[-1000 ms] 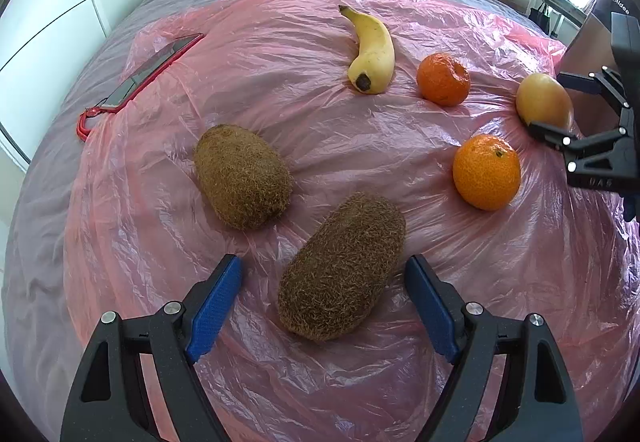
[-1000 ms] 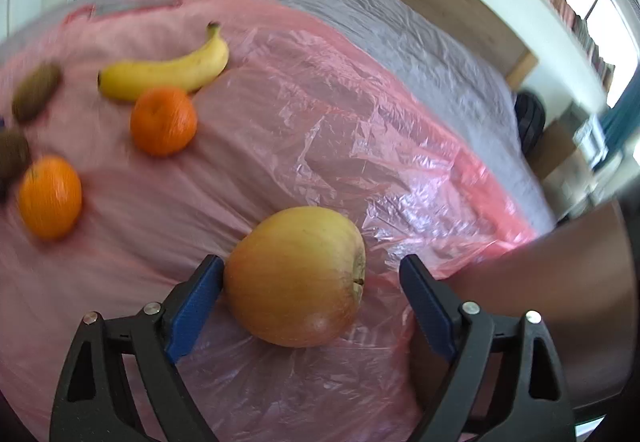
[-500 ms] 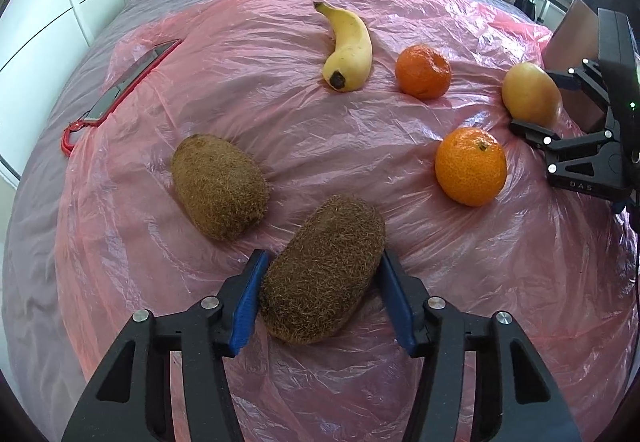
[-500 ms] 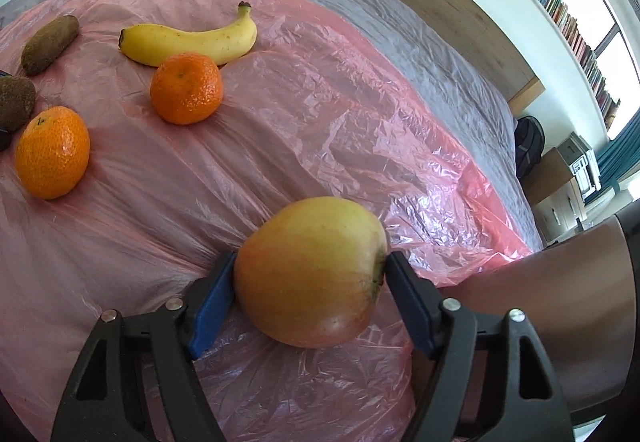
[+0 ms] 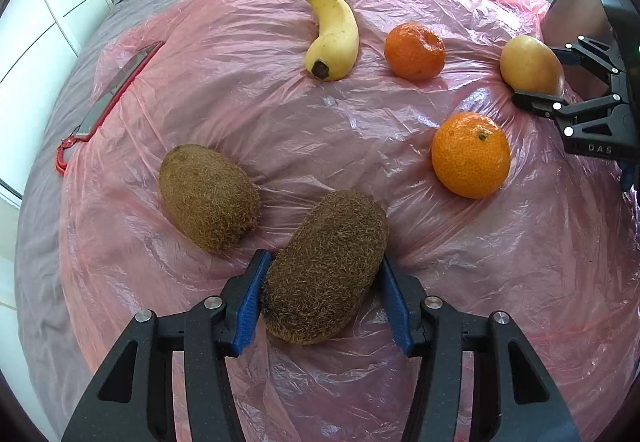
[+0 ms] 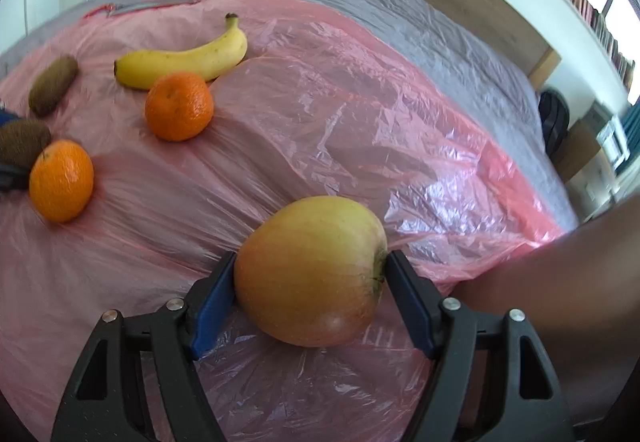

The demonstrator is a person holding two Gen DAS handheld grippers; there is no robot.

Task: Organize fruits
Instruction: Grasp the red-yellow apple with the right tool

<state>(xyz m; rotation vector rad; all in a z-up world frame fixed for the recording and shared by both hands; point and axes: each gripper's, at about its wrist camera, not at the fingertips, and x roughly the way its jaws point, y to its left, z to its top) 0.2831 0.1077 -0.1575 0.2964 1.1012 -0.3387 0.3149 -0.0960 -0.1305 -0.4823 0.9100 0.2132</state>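
Several fruits lie on a pink plastic sheet point(image 5: 240, 89) spread over a bed. My left gripper point(image 5: 324, 262) has its jaws closing on a brown kiwi point(image 5: 326, 282), both blue pads touching its sides. A second kiwi point(image 5: 208, 195) lies just left of it. My right gripper point(image 6: 312, 258) is shut on a yellow-red apple point(image 6: 308, 270), and that apple point(image 5: 528, 65) also shows at the right of the left wrist view. A banana point(image 5: 334, 35) and two mandarins point(image 5: 414, 49) point(image 5: 470, 155) rest farther back.
A flat dark object with a red edge point(image 5: 116, 93) lies at the sheet's left border. Grey bedding point(image 6: 440, 25) surrounds the sheet. A dark brown shape point(image 6: 560, 282) fills the right edge of the right wrist view. White cabinets stand left.
Both grippers went from wide open to closed: the left jaws came in onto the kiwi, the right jaws onto the apple. The other fruits kept their places.
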